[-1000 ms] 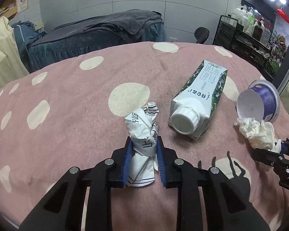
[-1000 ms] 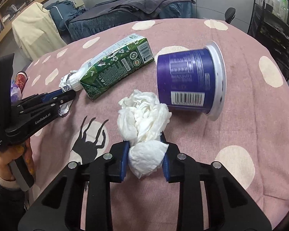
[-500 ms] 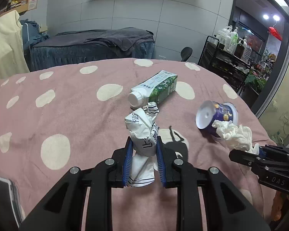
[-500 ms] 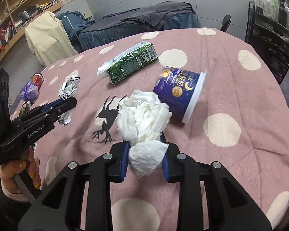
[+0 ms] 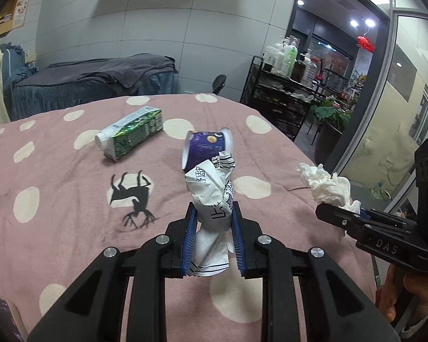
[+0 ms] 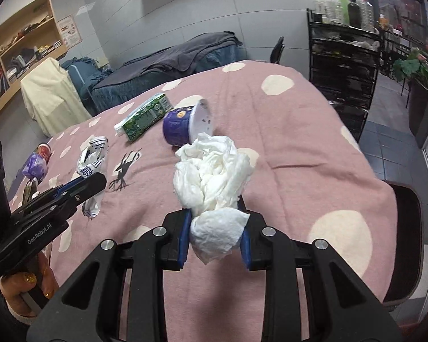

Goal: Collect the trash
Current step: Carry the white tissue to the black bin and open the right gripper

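My left gripper [image 5: 213,213] is shut on a crumpled white printed wrapper [image 5: 212,196], held above the pink dotted table [image 5: 57,199]. In the right wrist view the same wrapper [image 6: 92,165] hangs from that gripper at the left. A wad of white tissue [image 6: 214,171] is clamped in my right gripper [image 6: 215,216], which is shut on it; the tissue [image 5: 326,185] also shows at the right edge of the left wrist view. A green milk carton [image 5: 131,135] and a purple cup [image 5: 204,146] lie on their sides farther back on the table.
A purple wrapper and a red can [image 6: 38,161] sit near the table's left edge. A black shelf with bottles [image 5: 288,85] stands right of the table. A dark chair seat [image 6: 408,228] lies by the near right edge. A covered bed [image 5: 94,77] stands behind.
Both grippers have pulled back and risen slightly with their loads, so the carton and cup now look farther off. The views have swung to the right.
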{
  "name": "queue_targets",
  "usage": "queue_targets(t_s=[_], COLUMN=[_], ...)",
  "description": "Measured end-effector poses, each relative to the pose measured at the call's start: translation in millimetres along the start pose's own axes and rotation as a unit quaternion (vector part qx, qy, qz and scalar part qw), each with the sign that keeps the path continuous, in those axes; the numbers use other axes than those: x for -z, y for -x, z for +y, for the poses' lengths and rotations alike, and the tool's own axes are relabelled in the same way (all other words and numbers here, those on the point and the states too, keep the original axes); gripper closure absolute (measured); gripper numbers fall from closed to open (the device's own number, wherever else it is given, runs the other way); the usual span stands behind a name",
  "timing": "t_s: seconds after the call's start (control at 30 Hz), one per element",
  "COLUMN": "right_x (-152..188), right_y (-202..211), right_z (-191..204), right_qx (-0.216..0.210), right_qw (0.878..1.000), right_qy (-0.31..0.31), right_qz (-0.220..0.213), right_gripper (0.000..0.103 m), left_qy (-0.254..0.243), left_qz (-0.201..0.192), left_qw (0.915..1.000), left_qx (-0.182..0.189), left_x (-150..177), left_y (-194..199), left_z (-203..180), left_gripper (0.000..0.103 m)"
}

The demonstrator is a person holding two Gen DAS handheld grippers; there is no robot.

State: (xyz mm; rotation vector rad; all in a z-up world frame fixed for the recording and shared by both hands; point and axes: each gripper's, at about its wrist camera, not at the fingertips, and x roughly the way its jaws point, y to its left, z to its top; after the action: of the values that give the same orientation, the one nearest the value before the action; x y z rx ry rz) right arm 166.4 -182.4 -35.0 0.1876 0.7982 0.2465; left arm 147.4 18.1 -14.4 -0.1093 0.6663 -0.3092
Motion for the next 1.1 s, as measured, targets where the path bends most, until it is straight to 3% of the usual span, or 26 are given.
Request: queue_targets(t_s=[0.23,0.4,0.5,0.7,0.97,1.0,1.1], right_x=[12.4,25.9,41.5,67.7,91.3,92.2,100.2], right_y=[38.7,51.5,50.9,25.8,-16.2,-20.3,-25.5], right_z=[-74.4,-128.2,-167.8,-230.0,-274.8,-277.6,-286.0], right_qx=[0.058,0.114,0.158,0.202,0.237,0.240,0.259], right_qw=[0.995,0.985,0.975,0.958,0.941,0.940,0.931], right_qy=[-0.074,-0.122,-0.155,-0.200,-0.224,-0.226,-0.235], right_qz=[-0.036,-0.038,-0.020,0.035,0.090,0.093,0.102], right_gripper=[0.074,0.074,0.074,0.074,0.074,0.073,0.049], left_qy=[-0.021,-0.047,-0.066,-0.097,-0.112,-0.113,-0.122], left_qz=[-0.001,0.001,0.002,0.006,0.014,0.015,0.017], left_qw=[0.9988,0.9963,0.9942,0.9896,0.9854,0.9851,0.9841], left_qx=[0.044,0.072,0.084,0.106,0.128,0.128,0.128], left_x=[1.4,0.9,1.2,-0.6,-0.6,-0.4,-0.3], left_y=[-3.4,-7.4,-10.2,-17.2,-25.0,-25.6,-28.0], left_z=[-38.1,-66.6,-83.9,-114.1,-135.8,-138.0,-142.9], left_gripper=[0.079,0.079,0.079,0.079,0.079,0.079,0.079])
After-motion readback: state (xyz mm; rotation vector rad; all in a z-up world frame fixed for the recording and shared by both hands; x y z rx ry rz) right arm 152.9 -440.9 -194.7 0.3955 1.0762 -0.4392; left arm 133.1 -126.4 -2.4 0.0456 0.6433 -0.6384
